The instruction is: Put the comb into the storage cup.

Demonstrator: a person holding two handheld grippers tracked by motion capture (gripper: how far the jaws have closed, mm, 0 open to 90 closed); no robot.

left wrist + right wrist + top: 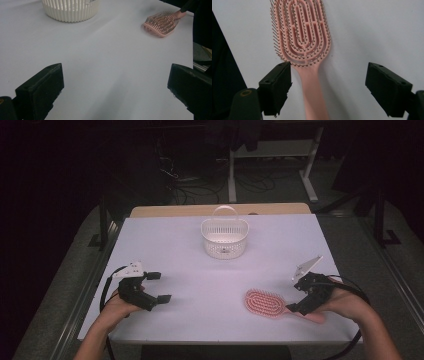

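Observation:
A pink hairbrush (264,303) lies bristles up on the white table (200,280) at the front right, its handle pointing toward the person's right hand. My right gripper (296,299) is lowered over that handle. In the right gripper view the hairbrush (300,32) has its handle between the jaws, close to the left one and well apart from the right one, so my right gripper (328,85) is open. My left gripper (160,287) rests open at the front left with nothing between its jaws. From my left gripper (115,87) the hairbrush (162,23) shows far off.
A white slatted basket (225,240) with an upright handle stands at the table's far middle; the basket (70,11) also sits at the top of the left gripper view. Table edges run close behind both hands. Dark floor, cables and a desk frame lie beyond.

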